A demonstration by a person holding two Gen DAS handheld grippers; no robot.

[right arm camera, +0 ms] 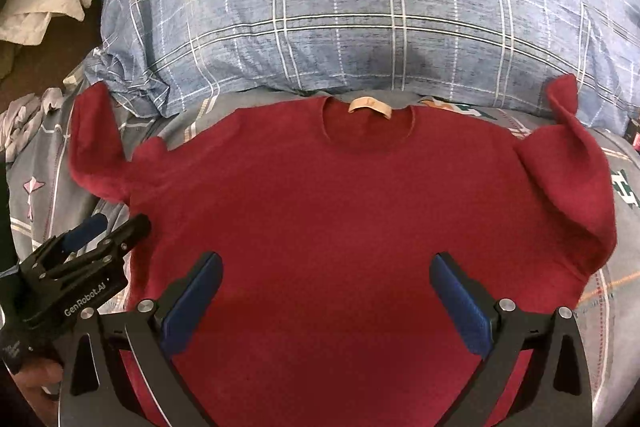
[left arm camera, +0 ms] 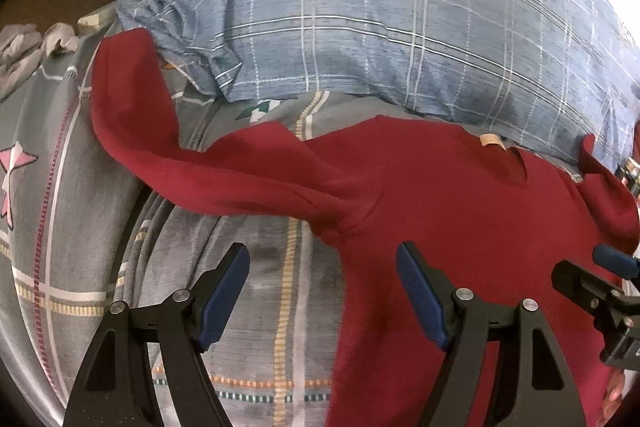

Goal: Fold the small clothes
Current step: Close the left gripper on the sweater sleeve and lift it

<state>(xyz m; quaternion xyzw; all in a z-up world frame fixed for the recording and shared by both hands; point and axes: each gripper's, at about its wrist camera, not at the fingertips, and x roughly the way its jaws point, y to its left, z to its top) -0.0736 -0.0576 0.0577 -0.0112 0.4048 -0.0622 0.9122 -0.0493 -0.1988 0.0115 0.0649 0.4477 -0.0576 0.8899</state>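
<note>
We tilt both grippers steeply down over a red sweater lying flat on the bed: left gripper and right gripper, jaws wide, empty.

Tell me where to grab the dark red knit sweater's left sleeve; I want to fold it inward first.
Grip the left sleeve of the dark red knit sweater near its cuff, coming from the outer left side with the left gripper. The sleeve angles up toward the blue plaid pillow, its cuff end clear of the body.
</note>
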